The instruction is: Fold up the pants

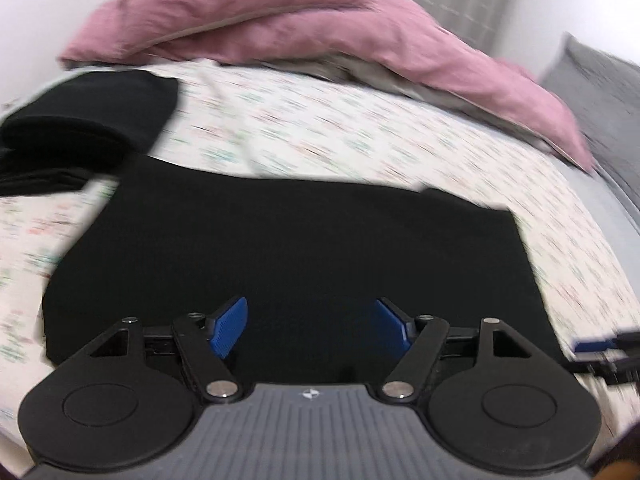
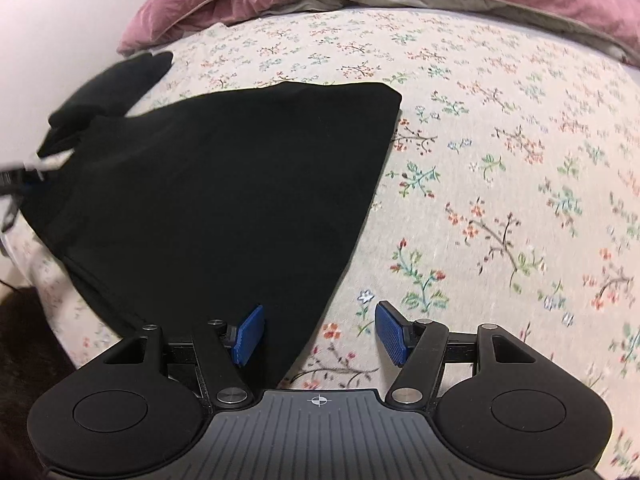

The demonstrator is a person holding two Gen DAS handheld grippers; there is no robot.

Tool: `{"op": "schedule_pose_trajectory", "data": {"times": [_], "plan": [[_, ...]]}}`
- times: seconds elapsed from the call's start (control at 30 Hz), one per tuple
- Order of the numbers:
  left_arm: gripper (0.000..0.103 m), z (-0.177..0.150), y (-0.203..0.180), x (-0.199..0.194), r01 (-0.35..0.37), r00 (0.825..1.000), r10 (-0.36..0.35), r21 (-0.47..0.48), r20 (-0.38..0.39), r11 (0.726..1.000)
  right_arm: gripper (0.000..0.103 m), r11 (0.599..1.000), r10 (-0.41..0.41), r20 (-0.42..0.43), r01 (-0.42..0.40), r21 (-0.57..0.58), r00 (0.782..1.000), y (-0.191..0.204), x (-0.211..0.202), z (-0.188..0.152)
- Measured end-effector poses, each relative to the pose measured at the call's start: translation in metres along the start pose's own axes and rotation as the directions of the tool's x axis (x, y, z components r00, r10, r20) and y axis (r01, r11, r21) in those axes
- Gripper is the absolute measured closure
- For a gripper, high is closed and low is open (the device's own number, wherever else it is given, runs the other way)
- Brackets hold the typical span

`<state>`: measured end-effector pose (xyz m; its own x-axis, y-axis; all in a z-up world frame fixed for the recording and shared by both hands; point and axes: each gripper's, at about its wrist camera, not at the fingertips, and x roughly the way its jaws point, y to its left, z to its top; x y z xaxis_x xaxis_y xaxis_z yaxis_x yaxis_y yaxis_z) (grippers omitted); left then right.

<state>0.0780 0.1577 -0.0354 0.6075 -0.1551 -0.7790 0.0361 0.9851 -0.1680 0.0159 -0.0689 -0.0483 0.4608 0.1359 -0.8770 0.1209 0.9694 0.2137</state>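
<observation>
The black pants lie folded flat on the floral bed sheet. My left gripper is open and empty, hovering over the near part of the pants. In the right wrist view the pants fill the left half. My right gripper is open and empty, straddling the pants' near right corner, its left pad over the cloth and its right pad over the sheet. The right gripper's tip shows at the right edge of the left wrist view.
A second folded black garment lies at the far left, also seen in the right wrist view. A pink duvet is heaped along the back. A grey pillow lies at the right. A white wall runs along the left.
</observation>
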Motion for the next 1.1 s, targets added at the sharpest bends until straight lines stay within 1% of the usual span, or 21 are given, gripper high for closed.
{"op": "schedule_pose_trajectory", "data": {"times": [0.1, 0.17, 0.2, 0.23, 0.27, 0.37, 0.5, 0.63, 0.7, 0.73, 0.77, 0.87, 0.93, 1.0, 1.07, 1.1], "plan": [[0.008, -0.013, -0.031, 0.009, 0.078, 0.997, -0.076, 0.059, -0.032, 0.995, 0.045, 0.996, 0.058, -0.011, -0.057, 0.075, 0.998, -0.009, -0.002, -0.002], [0.008, -0.021, -0.050, 0.016, 0.131, 0.991, -0.127, 0.089, -0.046, 0.987, 0.059, 0.989, 0.099, -0.016, -0.096, 0.112, 0.995, -0.013, -0.003, -0.005], [0.008, -0.024, -0.058, 0.020, 0.156, 0.987, -0.151, 0.103, -0.057, 0.982, 0.063, 0.986, 0.115, -0.023, -0.111, 0.124, 0.993, -0.014, -0.002, -0.007], [0.008, -0.028, -0.067, 0.024, 0.180, 0.982, -0.173, 0.121, -0.070, 0.976, 0.073, 0.983, 0.130, -0.032, -0.124, 0.132, 0.991, -0.014, -0.001, -0.009], [0.008, -0.032, -0.075, 0.026, 0.197, 0.979, -0.188, 0.138, -0.078, 0.971, 0.078, 0.982, 0.141, -0.042, -0.135, 0.131, 0.989, -0.013, 0.001, -0.012], [0.008, -0.042, -0.091, 0.034, 0.232, 0.970, -0.214, 0.181, -0.112, 0.956, 0.081, 0.983, 0.146, -0.063, -0.138, 0.117, 0.987, -0.011, 0.001, -0.022], [0.008, -0.054, -0.098, 0.036, 0.243, 0.966, -0.213, 0.220, -0.149, 0.945, 0.081, 0.976, 0.178, -0.065, -0.167, 0.142, 0.982, -0.018, -0.006, -0.034], [0.008, -0.057, -0.098, 0.032, 0.253, 0.963, -0.221, 0.249, -0.152, 0.935, 0.082, 0.987, 0.157, -0.111, -0.151, 0.062, 0.981, -0.010, -0.012, -0.042], [0.008, -0.056, -0.097, 0.030, 0.276, 0.957, -0.242, 0.249, -0.158, 0.928, 0.080, 0.985, 0.164, -0.117, -0.157, 0.070, 0.979, -0.011, -0.016, -0.040], [0.008, -0.056, -0.097, 0.028, 0.290, 0.954, -0.256, 0.254, -0.158, 0.923, 0.077, 0.981, 0.181, -0.112, -0.171, 0.094, 0.977, -0.014, -0.018, -0.039], [0.008, -0.056, -0.097, 0.026, 0.303, 0.950, -0.270, 0.262, -0.156, 0.916, 0.074, 0.973, 0.205, -0.098, -0.192, 0.126, 0.974, -0.017, -0.019, -0.036], [0.008, -0.059, -0.102, 0.023, 0.348, 0.936, -0.311, 0.296, -0.163, 0.890, 0.074, 0.941, 0.274, -0.051, -0.257, 0.221, 0.960, -0.031, -0.021, -0.031], [0.008, -0.061, -0.105, 0.022, 0.382, 0.923, -0.341, 0.325, -0.176, 0.865, 0.072, 0.919, 0.308, -0.031, -0.289, 0.269, 0.951, -0.037, -0.020, -0.028], [0.008, -0.066, -0.112, 0.021, 0.406, 0.914, -0.362, 0.356, -0.186, 0.842, 0.072, 0.906, 0.331, -0.041, -0.305, 0.294, 0.943, -0.040, -0.012, -0.026], [0.008, -0.068, -0.117, 0.020, 0.423, 0.906, -0.376, 0.385, -0.195, 0.820, 0.072, 0.907, 0.323, -0.079, -0.285, 0.311, 0.943, -0.038, -0.002, -0.027], [0.008, -0.070, -0.122, 0.021, 0.431, 0.902, -0.383, 0.396, -0.199, 0.810, 0.075, 0.906, 0.325, -0.098, -0.280, 0.317, 0.941, -0.039, 0.003, -0.028]]}}
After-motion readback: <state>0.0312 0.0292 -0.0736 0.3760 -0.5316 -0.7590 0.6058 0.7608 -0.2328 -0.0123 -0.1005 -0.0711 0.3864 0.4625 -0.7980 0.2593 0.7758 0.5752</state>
